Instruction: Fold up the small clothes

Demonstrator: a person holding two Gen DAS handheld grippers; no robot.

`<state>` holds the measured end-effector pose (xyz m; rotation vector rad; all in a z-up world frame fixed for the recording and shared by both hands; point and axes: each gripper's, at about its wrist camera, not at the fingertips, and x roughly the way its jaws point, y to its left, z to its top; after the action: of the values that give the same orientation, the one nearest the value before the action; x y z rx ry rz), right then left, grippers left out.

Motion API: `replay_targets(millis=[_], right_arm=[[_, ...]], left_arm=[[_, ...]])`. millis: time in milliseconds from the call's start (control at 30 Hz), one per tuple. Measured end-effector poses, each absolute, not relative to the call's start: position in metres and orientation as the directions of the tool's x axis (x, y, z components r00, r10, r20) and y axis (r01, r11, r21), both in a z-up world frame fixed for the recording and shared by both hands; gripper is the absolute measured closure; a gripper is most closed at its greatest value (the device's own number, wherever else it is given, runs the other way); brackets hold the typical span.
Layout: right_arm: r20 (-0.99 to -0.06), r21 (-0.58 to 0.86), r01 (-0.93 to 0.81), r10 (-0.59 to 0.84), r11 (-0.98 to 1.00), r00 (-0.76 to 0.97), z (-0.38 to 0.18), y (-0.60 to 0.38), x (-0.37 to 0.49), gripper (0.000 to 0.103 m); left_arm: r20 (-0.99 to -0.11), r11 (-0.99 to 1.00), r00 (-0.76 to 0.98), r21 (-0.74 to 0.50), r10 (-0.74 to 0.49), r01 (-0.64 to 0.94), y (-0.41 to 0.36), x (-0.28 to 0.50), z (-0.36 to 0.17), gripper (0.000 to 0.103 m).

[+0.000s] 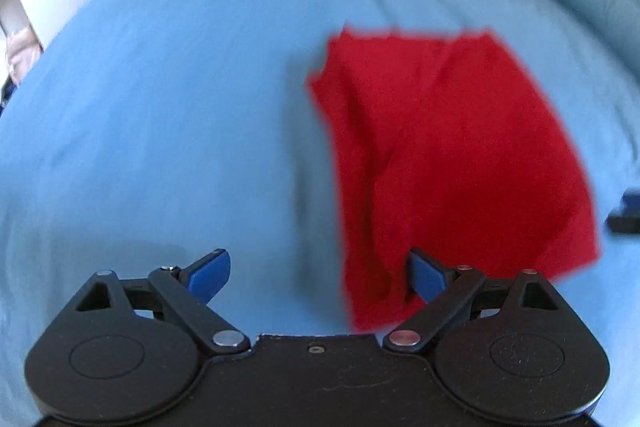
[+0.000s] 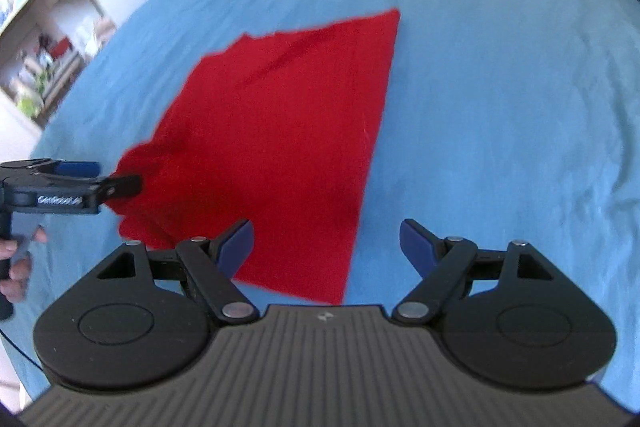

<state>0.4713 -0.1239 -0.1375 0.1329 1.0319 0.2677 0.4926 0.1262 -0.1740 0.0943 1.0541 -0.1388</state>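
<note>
The only writing we can read is white lettering on the side of the left gripper (image 2: 120,185), seen at nine o'clock in the right wrist view; it looks like "GenRobot.AI", though the blur leaves us unsure of the last letters. A hand (image 2: 16,267) grips its handle at the frame's left edge.

The red garment (image 2: 280,147) lies on the blue bedsheet (image 2: 500,107), a plain, unprinted cloth. Its right edge runs straight and smooth, while the left side is bunched into soft folds and its far edge is uneven. In the left wrist view the red garment (image 1: 440,147) sits toward three o'clock, blurred.

The left gripper (image 1: 320,275) stands with its blue pads wide apart over the sheet, one pad in front of the garment's near corner; whether it touches we cannot tell. The right gripper (image 2: 326,247) also has its jaws spread wide, holding nothing, the garment's near right corner beneath the gap.
</note>
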Motion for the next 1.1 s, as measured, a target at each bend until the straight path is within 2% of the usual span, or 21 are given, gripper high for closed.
replay_targets(millis=[133, 267, 433, 500, 567, 700, 833, 967, 1033, 1100], right_arm=[[-0.847, 0.22, -0.148, 0.264, 0.964, 0.462, -0.15, -0.125, 0.467, 0.007], [-0.824, 0.247, -0.15, 0.289, 0.957, 0.487, -0.144, -0.123, 0.462, 0.007], [-0.858, 0.179, -0.179, 0.242, 0.968, 0.452, -0.161, -0.11, 0.472, 0.008], [-0.892, 0.087, -0.189, 0.161, 0.978, 0.423, -0.176, -0.112, 0.474, 0.009], [-0.883, 0.116, -0.193, 0.19, 0.974, 0.428, -0.18, -0.126, 0.47, 0.009], [-0.889, 0.101, -0.222, 0.188, 0.97, 0.417, -0.178, -0.13, 0.47, 0.009], [-0.891, 0.101, -0.234, 0.193, 0.967, 0.41, -0.177, -0.133, 0.471, 0.009], [-0.892, 0.145, -0.219, 0.223, 0.965, 0.393, -0.156, -0.144, 0.473, 0.008], [-0.865, 0.22, -0.193, 0.283, 0.956, 0.414, -0.138, -0.154, 0.475, 0.007], [-0.821, 0.33, -0.149, 0.361, 0.932, 0.442, -0.119, -0.169, 0.483, 0.006]], left_arm=[[-0.885, 0.99, 0.459, -0.018, -0.08, 0.139, 0.137, 0.482, -0.189, 0.006], [-0.854, 0.991, 0.512, -0.038, -0.098, 0.126, 0.137, 0.472, -0.164, 0.007], [-0.824, 0.99, 0.555, -0.046, -0.112, 0.131, 0.127, 0.471, -0.146, 0.007], [-0.826, 0.99, 0.554, -0.035, -0.107, 0.139, 0.124, 0.477, -0.149, 0.007], [-0.83, 0.986, 0.546, -0.03, -0.117, 0.165, 0.121, 0.48, -0.155, 0.007], [-0.864, 0.969, 0.498, 0.059, -0.071, 0.24, 0.119, 0.478, -0.186, 0.005], [-0.858, 0.965, 0.504, 0.036, -0.102, 0.258, 0.134, 0.469, -0.187, 0.005], [-0.851, 0.969, 0.516, 0.033, -0.102, 0.246, 0.132, 0.475, -0.163, 0.007], [-0.823, 0.969, 0.557, 0.029, -0.115, 0.244, 0.132, 0.479, -0.143, 0.006], [-0.81, 0.972, 0.566, -0.018, -0.152, 0.235, 0.136, 0.493, -0.124, 0.0]])
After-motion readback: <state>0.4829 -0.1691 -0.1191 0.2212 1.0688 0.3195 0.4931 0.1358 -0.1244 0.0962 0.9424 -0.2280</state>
